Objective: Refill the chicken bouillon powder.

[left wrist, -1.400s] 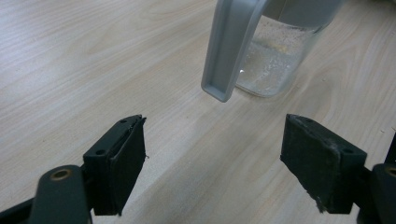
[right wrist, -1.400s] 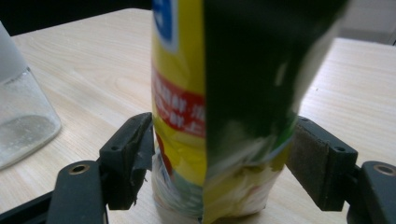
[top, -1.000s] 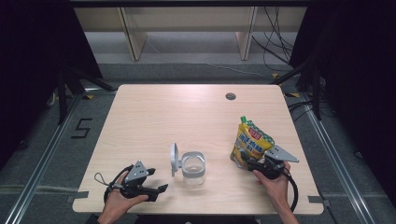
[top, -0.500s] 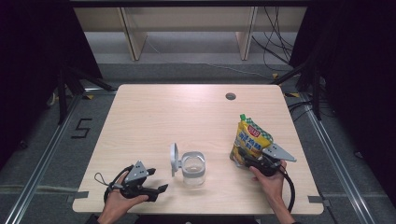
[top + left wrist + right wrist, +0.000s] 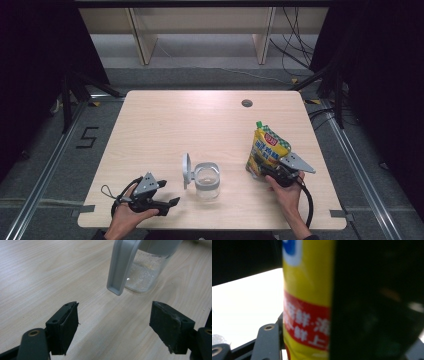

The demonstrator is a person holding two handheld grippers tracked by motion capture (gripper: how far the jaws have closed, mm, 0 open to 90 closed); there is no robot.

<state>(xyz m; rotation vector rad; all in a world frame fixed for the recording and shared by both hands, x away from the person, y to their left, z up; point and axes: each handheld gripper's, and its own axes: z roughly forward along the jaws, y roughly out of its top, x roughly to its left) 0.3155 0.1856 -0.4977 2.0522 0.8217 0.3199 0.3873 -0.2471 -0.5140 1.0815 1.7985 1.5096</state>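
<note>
While the left gripper rested low at the near edge of the bench, its jaws stood wide apart with nothing between them, aimed at the clear jar and its raised grey lid. Farther right, the right gripper had just been closing its jaws around the yellow pouch, which stood upright near the bench's right edge; whether the pads already pressed it I couldn't tell.

A light wooden table is set on a grey floor. Beyond the table, pale wooden shelving legs are seen. Black curtains hang on both sides of the table, and cables are strewn behind it.
</note>
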